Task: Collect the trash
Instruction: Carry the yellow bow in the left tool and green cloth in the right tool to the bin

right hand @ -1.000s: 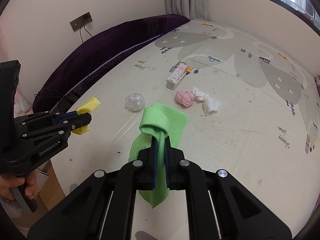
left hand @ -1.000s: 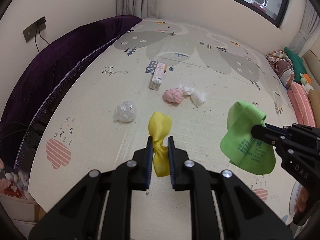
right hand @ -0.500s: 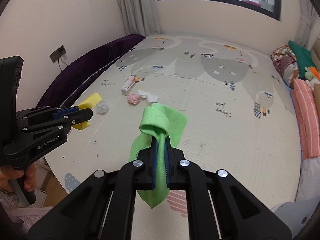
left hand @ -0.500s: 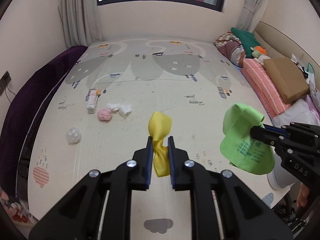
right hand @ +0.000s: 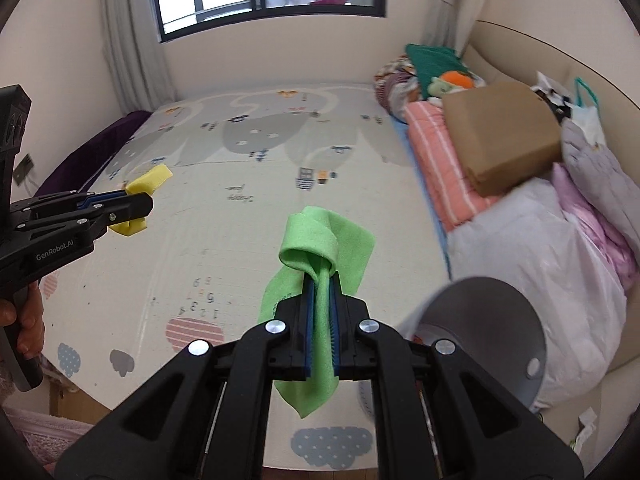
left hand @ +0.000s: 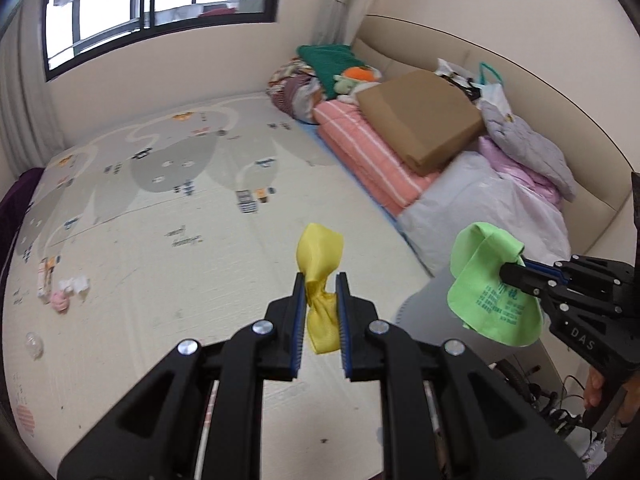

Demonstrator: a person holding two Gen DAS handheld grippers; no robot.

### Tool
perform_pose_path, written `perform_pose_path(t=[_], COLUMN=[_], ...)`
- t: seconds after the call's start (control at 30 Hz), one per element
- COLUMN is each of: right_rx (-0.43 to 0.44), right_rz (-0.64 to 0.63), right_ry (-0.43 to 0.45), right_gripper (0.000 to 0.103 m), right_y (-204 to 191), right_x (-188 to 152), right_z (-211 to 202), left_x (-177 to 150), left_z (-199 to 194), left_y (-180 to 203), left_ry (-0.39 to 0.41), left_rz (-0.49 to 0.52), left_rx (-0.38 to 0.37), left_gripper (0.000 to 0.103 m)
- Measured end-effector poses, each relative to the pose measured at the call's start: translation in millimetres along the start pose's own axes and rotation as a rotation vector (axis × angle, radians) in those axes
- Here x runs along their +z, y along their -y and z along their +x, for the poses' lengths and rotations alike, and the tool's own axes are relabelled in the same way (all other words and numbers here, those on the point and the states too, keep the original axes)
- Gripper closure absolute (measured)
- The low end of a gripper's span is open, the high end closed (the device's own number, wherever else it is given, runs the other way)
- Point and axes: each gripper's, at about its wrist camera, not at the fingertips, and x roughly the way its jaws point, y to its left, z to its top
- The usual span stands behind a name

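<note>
While both grippers hang above the play mat (left hand: 160,264), the left gripper (left hand: 319,280) pinches a yellow rag (left hand: 320,256) and the right gripper (right hand: 321,276) clamps a green cloth (right hand: 320,240); a grey bin (right hand: 484,320) sits just below the right gripper.

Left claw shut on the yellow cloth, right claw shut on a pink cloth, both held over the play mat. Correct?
Not quite. The right claw grips a green cloth, not pink, as the right wrist view shows. The left claw does hold the yellow cloth over the play mat.
</note>
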Motion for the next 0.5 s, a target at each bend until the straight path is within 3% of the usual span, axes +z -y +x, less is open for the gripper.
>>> perform_pose_path(t=[0.2,0.5], right_rx=[-0.116,-0.167], right_rz=[0.172,0.303], right_ry=[-0.001,0.01], right_gripper=[0.097,0.097], right_y=[92.1,150.1], right_x=[-34.7,-51.2], right_z=[-25.3,-31.1], left_x=[10.2,22.1], left_z=[39.3,82.8], left_y=[93.9,160.2], left_ry=[-0.064,-0.134], left_rz=[0.142,0.234], left_rx=[-0.154,-0.273], left_gripper=[0.088,0.088])
